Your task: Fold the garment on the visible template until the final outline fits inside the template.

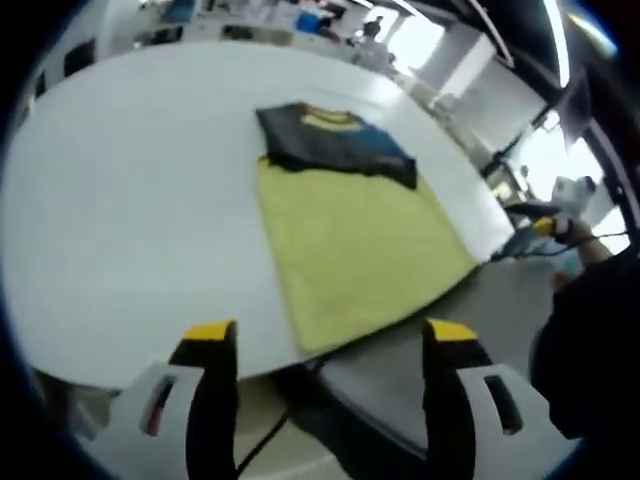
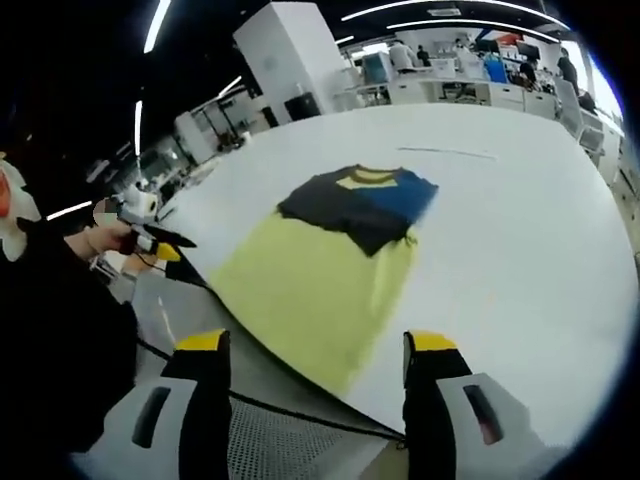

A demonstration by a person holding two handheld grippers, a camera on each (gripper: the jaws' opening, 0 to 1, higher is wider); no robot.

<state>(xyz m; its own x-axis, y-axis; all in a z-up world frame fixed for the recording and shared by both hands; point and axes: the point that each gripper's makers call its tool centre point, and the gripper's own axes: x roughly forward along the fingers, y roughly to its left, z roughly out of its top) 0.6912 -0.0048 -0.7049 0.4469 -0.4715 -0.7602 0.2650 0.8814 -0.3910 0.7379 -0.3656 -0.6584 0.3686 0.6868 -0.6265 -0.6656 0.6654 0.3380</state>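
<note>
**Folded garment sits on the template, both hand-held grippers held back**

Left gripper view: The left hand-held gripper (image 1: 330, 345) hangs off the near edge of the white bench (image 1: 130, 200), its yellow-tipped jaws spread wide with nothing between them. Past the jaws lies the yellow template (image 1: 355, 250), a flat rectangle running from the bench edge inward. The garment (image 1: 335, 140), dark with a blue patch and a yellow collar band, rests folded across the template's far end, well apart from the gripper. Its left corner seems to reach slightly past the template's left edge, so the fit is hard to judge as complete. Beyond the template's right side, off the bench, a person's hand carries the right hand-held gripper (image 1: 525, 238); whether its jaws are apart cannot be told here.

Right gripper view: The right hand-held gripper (image 2: 315, 345) also stands wide open and empty, short of the template's near corner. The garment covers the template's far end, with a dark corner hanging over the template's right edge. To the template's left, off the bench, the left hand-held gripper is carried in a hand. Holding both tools back probably keeps garment and template in plain sight for checking the outline.
</note>
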